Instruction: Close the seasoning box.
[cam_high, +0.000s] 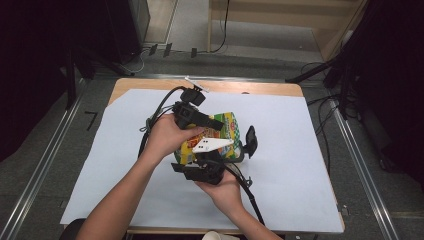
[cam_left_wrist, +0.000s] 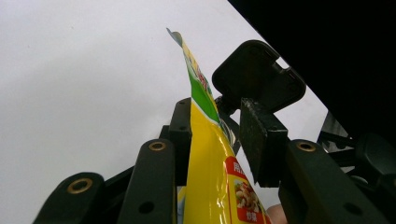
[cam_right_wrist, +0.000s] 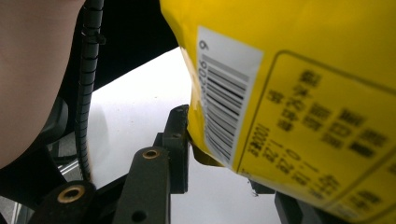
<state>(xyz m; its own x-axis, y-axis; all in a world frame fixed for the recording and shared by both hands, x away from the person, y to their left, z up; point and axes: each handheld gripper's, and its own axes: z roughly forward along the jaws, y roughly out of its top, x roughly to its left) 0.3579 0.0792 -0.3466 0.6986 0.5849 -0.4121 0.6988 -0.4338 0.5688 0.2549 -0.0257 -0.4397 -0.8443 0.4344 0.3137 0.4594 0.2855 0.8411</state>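
A yellow and green snack bag (cam_high: 231, 123) hangs above the white sheet between my two grippers. My left gripper (cam_high: 219, 125) reaches in from the left, shut on the bag's upper edge. In the left gripper view the bag (cam_left_wrist: 210, 177) stands edge-on between the left gripper's (cam_left_wrist: 212, 135) pads. My right gripper (cam_high: 241, 150), with its white three-cornered plate, comes up from below, shut on the bag's near side. In the right gripper view the barcode face of the bag (cam_right_wrist: 303, 70) presses on the left pad of that gripper (cam_right_wrist: 233, 172) and hides the other jaw.
A large white paper sheet (cam_high: 300, 165) covers the wooden table (cam_high: 250, 89). A pale cup rim (cam_high: 217, 236) pokes in at the near edge. Cables trail from both grippers. Metal floor rails run along both sides, and dark stands flank the table.
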